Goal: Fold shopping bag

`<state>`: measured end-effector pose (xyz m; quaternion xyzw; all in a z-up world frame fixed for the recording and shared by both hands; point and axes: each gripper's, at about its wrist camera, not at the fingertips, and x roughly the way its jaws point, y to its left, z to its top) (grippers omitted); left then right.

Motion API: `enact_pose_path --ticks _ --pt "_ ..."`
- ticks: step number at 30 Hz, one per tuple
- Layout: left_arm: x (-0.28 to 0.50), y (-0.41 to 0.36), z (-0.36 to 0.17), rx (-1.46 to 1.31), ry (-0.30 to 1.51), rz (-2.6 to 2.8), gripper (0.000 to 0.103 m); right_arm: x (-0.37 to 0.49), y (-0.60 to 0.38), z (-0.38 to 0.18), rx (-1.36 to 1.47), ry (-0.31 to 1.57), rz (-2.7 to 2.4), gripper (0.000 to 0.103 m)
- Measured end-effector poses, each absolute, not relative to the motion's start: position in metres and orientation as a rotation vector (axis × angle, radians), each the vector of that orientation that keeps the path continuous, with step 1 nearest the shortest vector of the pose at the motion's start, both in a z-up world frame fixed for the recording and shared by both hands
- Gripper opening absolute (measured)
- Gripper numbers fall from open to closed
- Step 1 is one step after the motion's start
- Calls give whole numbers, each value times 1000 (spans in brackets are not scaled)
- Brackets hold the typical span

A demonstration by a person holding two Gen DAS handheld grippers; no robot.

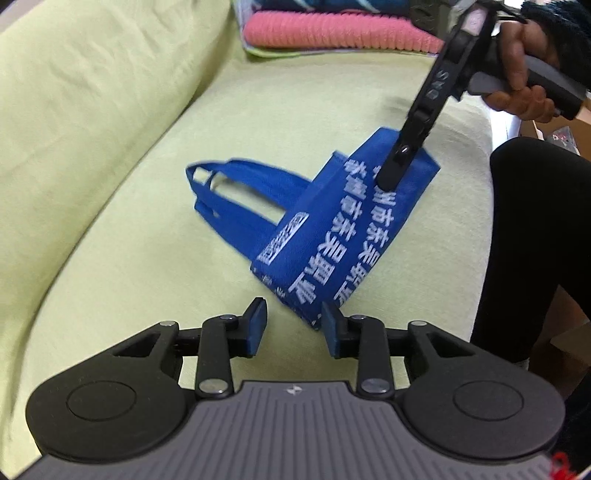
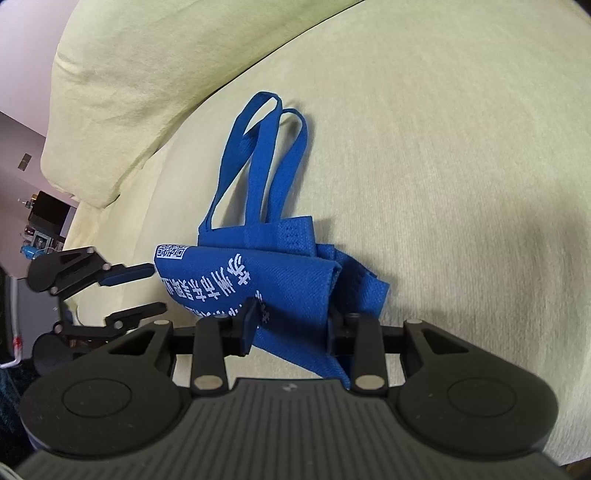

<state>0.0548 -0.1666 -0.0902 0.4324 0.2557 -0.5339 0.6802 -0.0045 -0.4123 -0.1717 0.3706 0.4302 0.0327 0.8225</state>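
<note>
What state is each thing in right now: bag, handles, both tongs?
shopping bag: partly folded, lying on the green sofa seat, print side up
bag handles: loose, flat on the seat, not tucked in
left tongs: open, at the bag's near corner, gripping nothing
right tongs: open, fingers either side of a bag fold
folded towels: stacked at the seat's far end

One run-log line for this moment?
bag: partly folded on sofa | right tool: open around bag edge | left tool: open, at near end | handles: unfolded
</note>
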Motion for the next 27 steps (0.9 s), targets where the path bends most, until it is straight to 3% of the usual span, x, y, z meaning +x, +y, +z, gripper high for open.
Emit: enact_pose_path --ticks 10,21,23,25,27 --pt "39 -189 -99 1084 440 -1210 38 11 -420 -167 843 1012 18 29" --pt "67 -209 -115 999 586 -1186 38 18 -411 -157 756 1018 -15 30" --pt "69 -211 -114 993 613 -1181 38 11 -399 -152 673 955 -40 34" --pt "72 -214 -113 991 636 -1178 38 1 -380 -144 521 883 -114 48" --pt "74 -214 -112 991 649 -1178 38 -11 -357 -136 347 800 -176 48"
